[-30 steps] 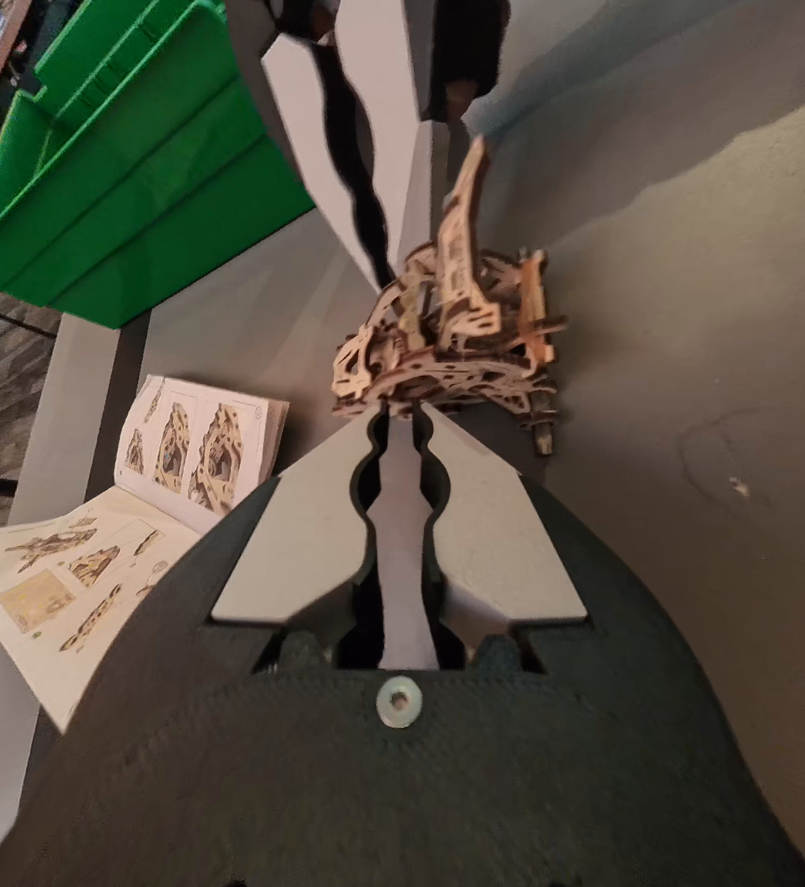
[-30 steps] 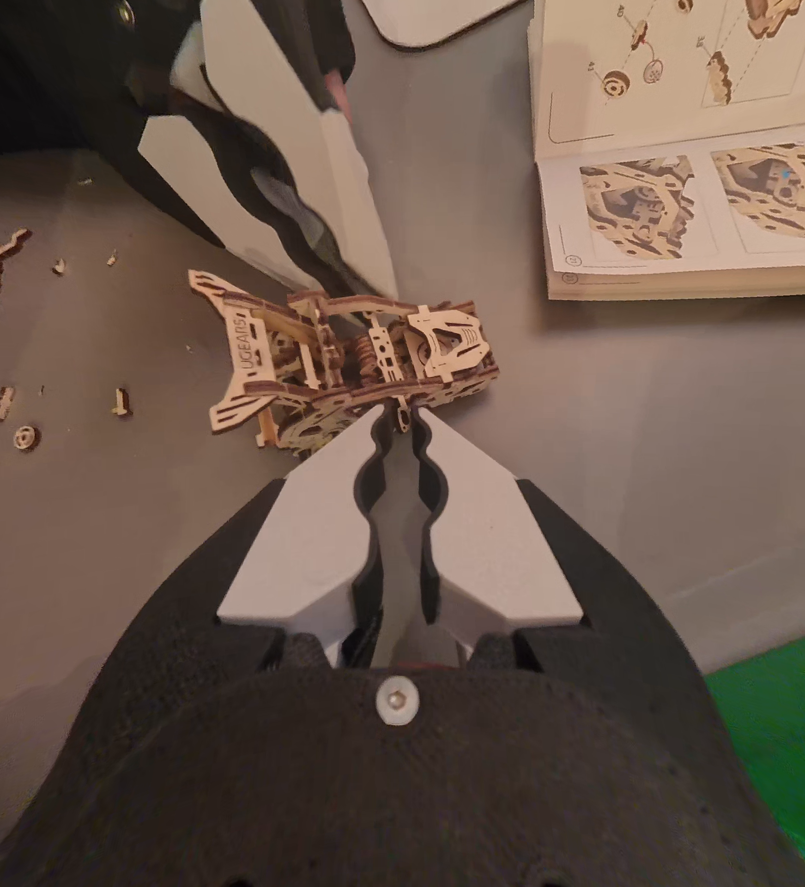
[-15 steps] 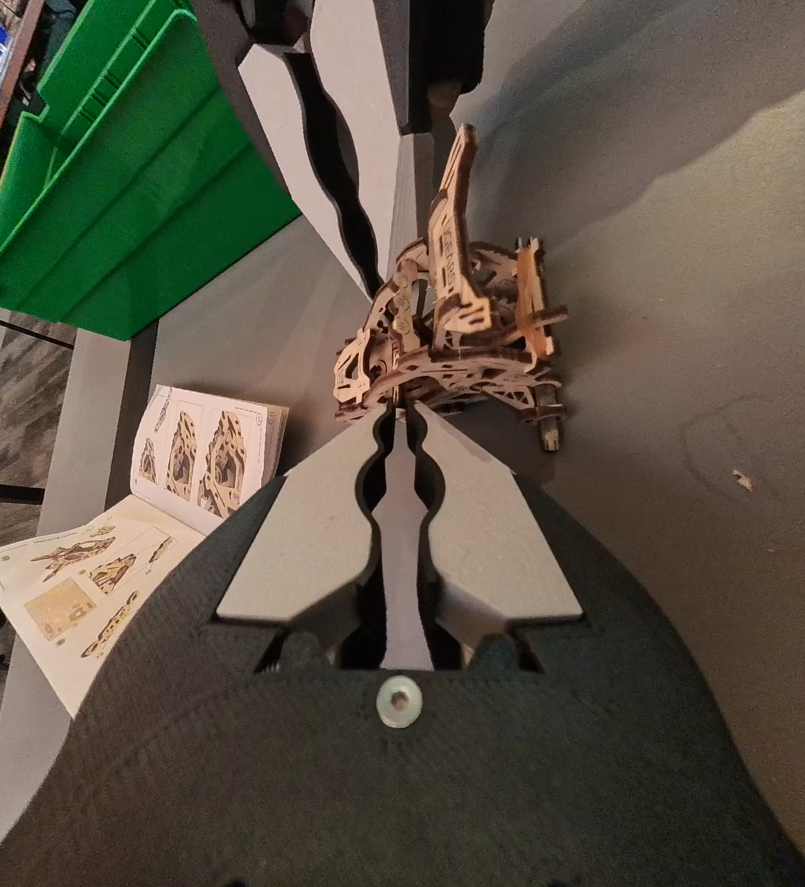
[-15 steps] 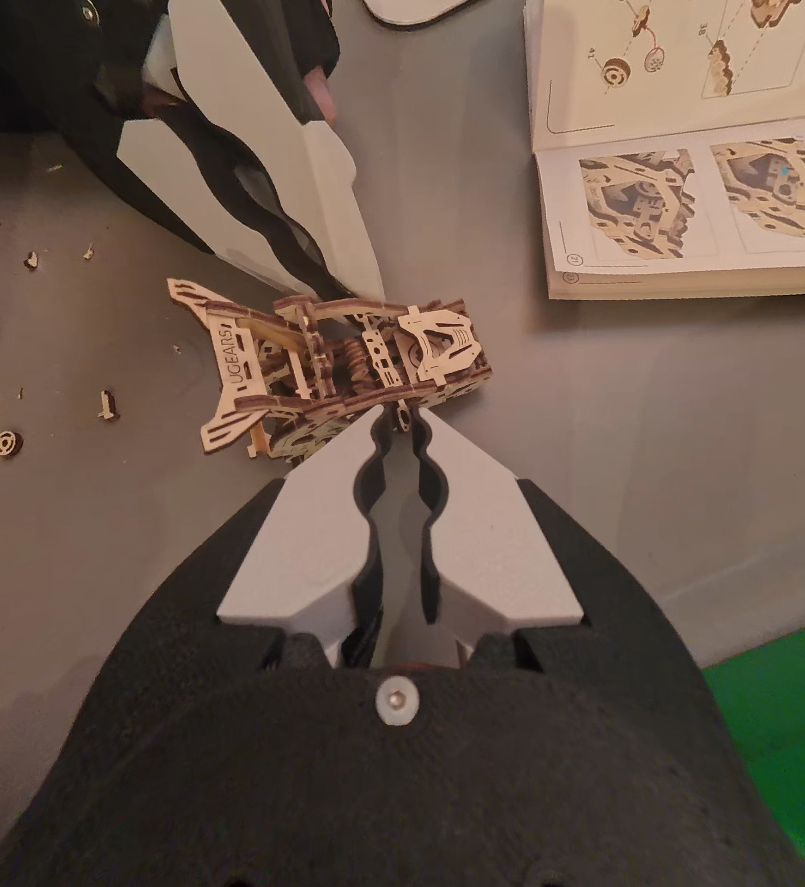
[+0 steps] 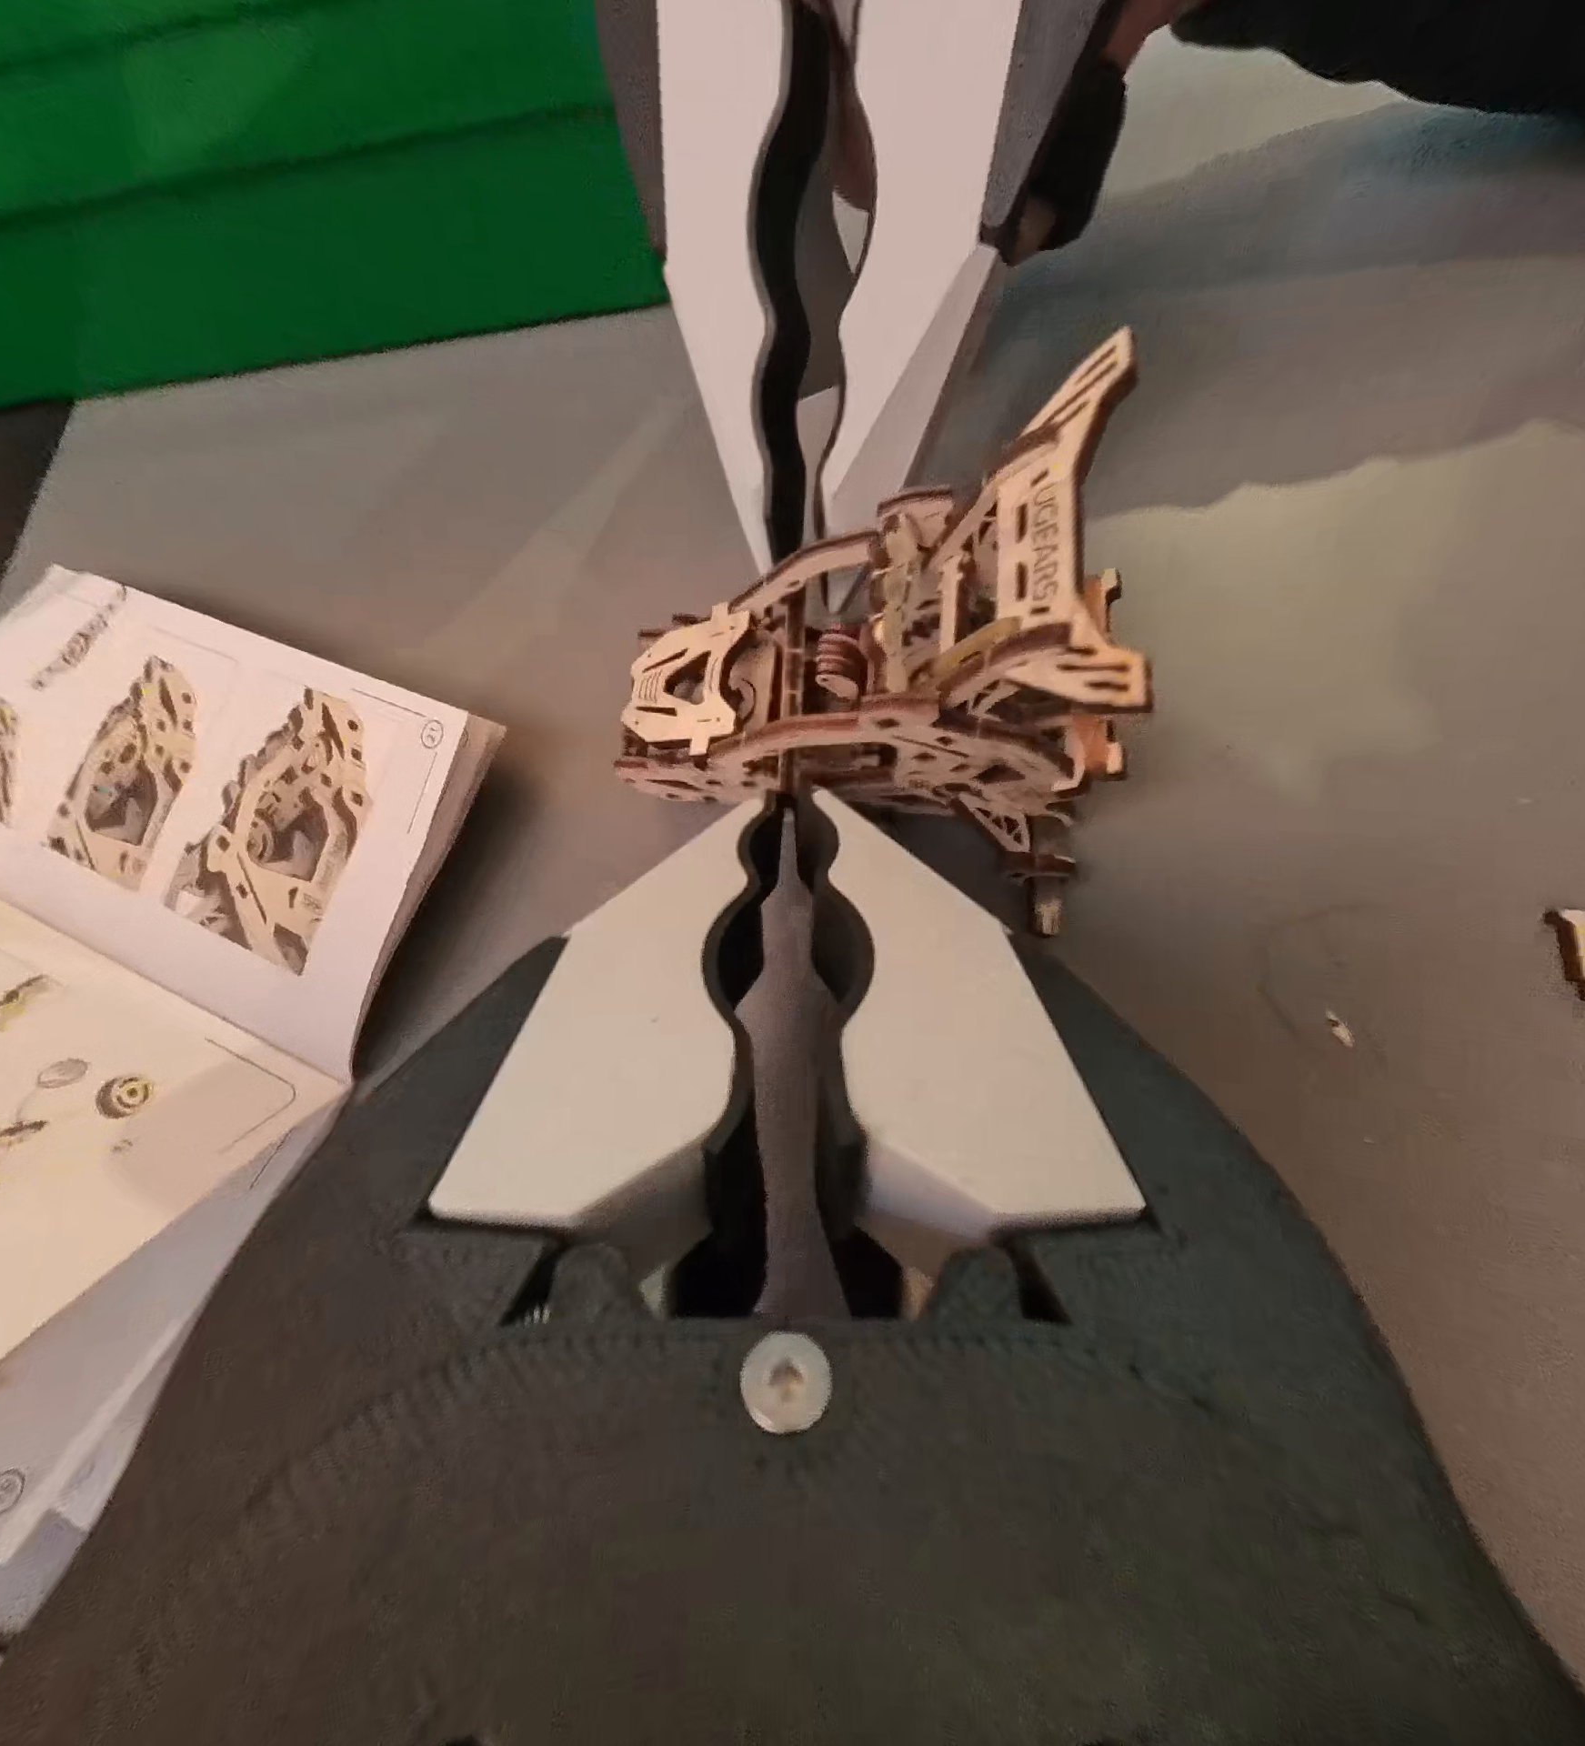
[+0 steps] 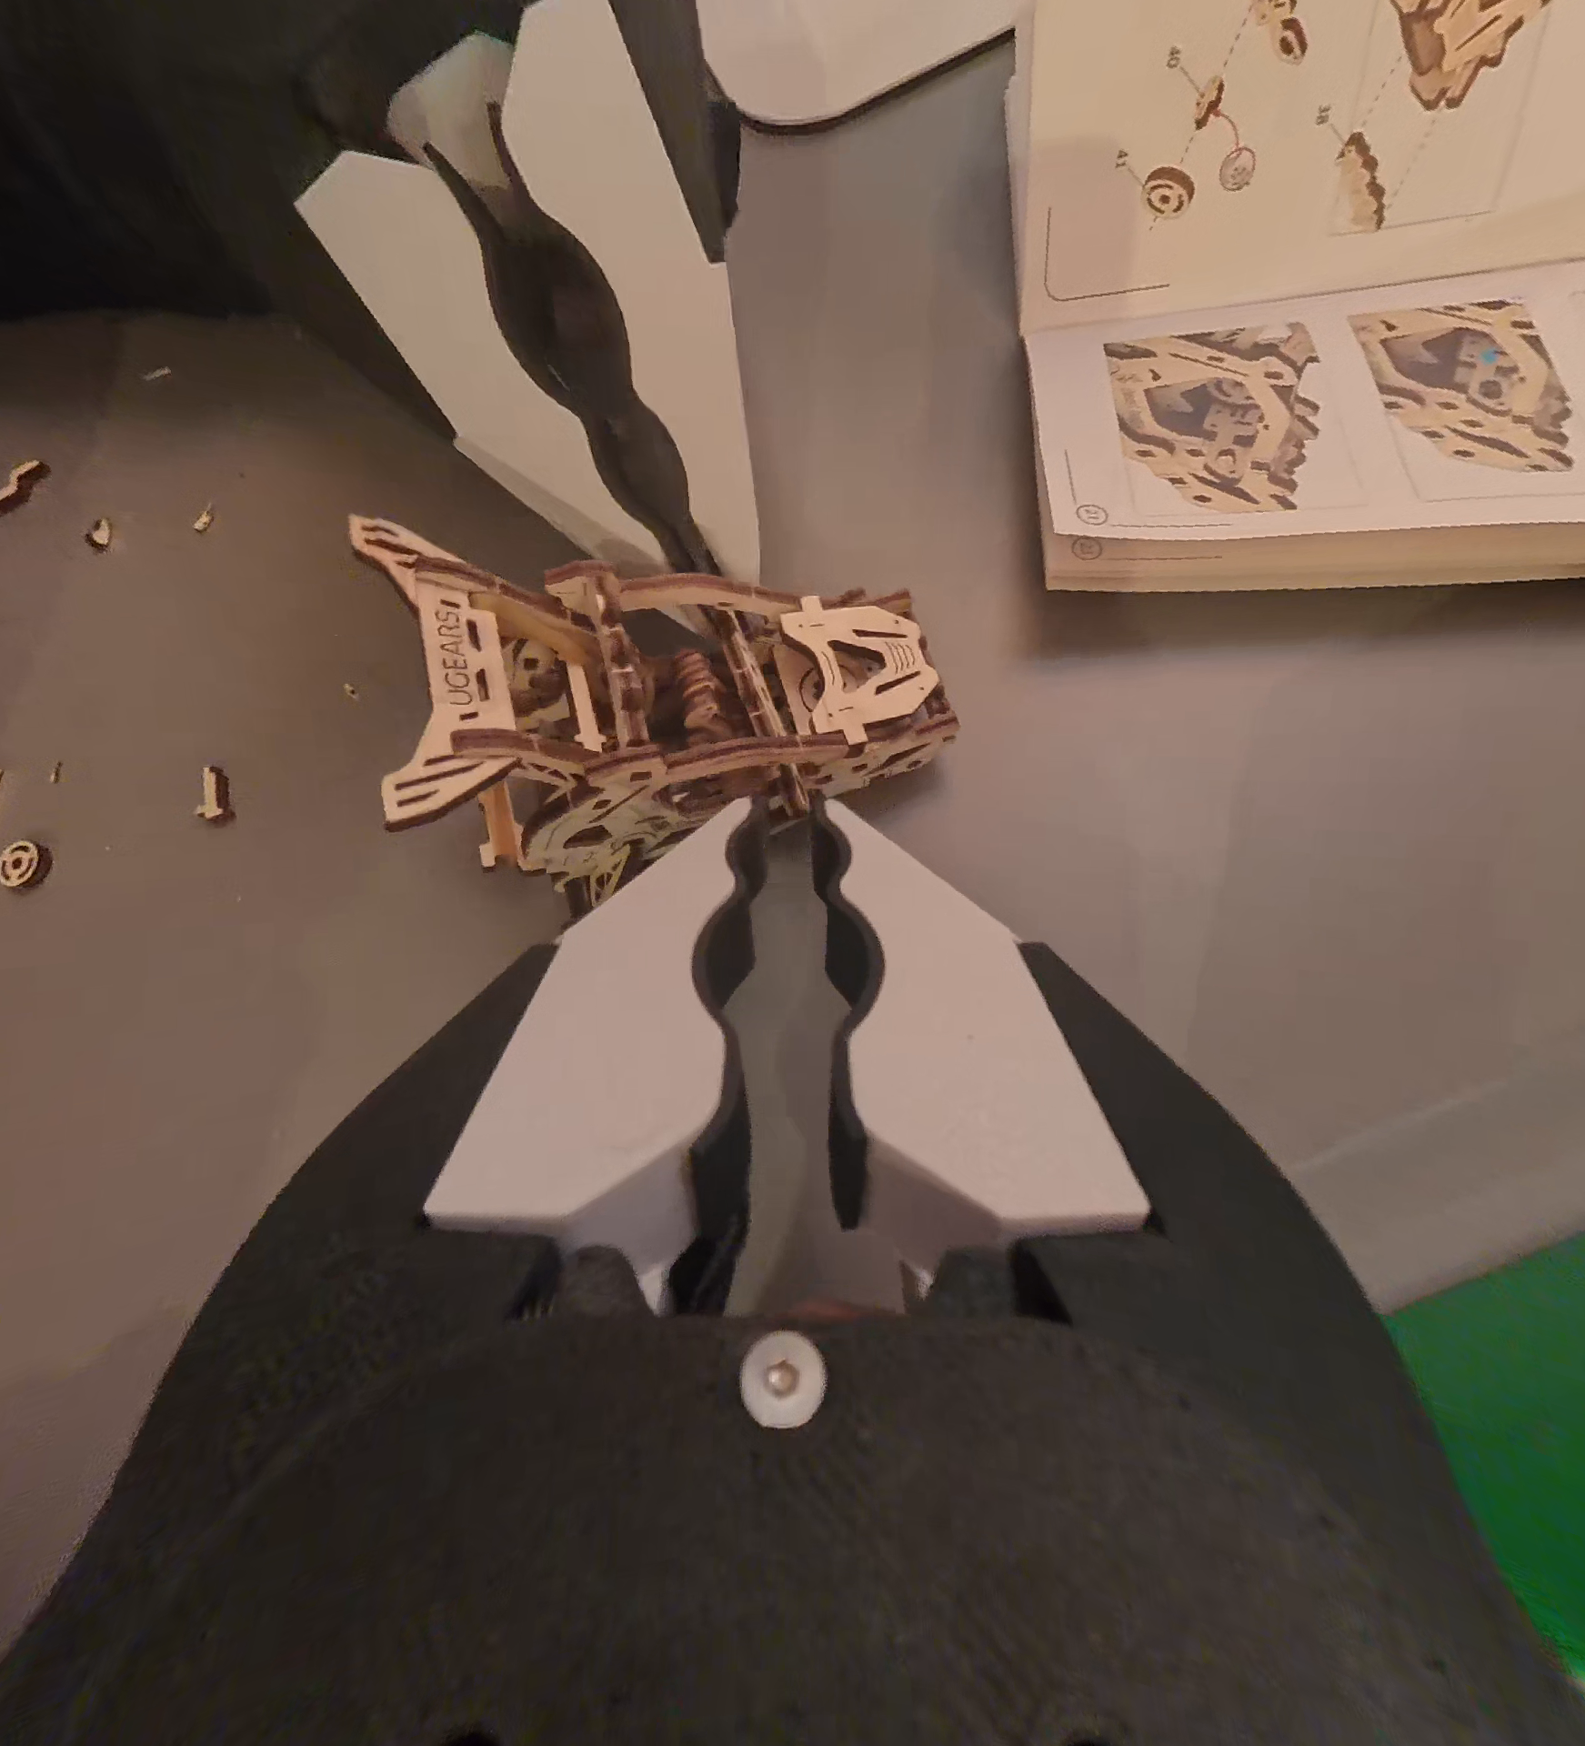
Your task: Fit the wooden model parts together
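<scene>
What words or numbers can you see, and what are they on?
I can't read writing out, but here is where it sits.
wooden model: engraved letters on its tail panel.
instruction booklet: small printed numbers beside the drawings.
green bin: no writing shows.
</scene>
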`<state>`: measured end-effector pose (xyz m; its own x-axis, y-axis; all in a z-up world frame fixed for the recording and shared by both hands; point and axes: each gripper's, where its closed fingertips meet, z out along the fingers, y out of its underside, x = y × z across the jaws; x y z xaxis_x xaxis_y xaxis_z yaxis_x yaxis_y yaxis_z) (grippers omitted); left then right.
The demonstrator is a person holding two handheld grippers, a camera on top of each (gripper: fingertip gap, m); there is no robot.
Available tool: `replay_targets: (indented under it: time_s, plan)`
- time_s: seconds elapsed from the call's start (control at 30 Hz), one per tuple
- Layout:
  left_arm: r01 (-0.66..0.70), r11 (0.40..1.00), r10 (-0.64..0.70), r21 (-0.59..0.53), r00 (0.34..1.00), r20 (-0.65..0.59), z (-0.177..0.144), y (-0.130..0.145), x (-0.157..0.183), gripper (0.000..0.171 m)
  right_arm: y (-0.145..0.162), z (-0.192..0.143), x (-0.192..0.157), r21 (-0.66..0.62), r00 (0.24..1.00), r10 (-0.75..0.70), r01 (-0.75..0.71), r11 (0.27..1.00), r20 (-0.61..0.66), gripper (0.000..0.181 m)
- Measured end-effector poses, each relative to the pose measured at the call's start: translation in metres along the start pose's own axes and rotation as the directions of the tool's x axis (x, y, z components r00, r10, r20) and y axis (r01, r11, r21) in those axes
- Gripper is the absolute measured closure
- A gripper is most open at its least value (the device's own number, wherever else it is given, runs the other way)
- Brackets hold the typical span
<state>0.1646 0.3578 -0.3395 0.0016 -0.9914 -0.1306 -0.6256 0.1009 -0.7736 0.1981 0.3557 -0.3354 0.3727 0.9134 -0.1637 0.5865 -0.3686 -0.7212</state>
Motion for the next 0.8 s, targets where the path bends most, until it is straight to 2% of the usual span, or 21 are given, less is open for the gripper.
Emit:
replay_targets:
  time_s: [0.17,0.43,0.7,0.8]
  plan:
    - [0.096,0.995,-0.098,-0.018,0.993,-0.072,0.002,0.002,0.0,0.171,-0.001,0.002,0.003,0.017,1.0,0.006,-0.006,1.0,0.0,0.179]
    - [0.276,0.96,-0.279,-0.042,0.942,-0.187,0.004,0.0,0.0,0.171,0.0,0.001,0.004,0.028,0.999,0.035,-0.036,0.999,0.011,0.18]
    - [0.36,0.93,-0.365,-0.07,0.894,-0.26,0.008,-0.003,0.003,0.171,0.001,-0.001,0.011,0.041,0.997,0.074,-0.075,0.996,0.016,0.163]
    - [0.377,0.923,-0.383,-0.078,0.88,-0.28,0.008,-0.003,0.003,0.171,0.001,-0.002,0.019,0.049,0.998,0.065,-0.066,0.997,0.012,0.15]
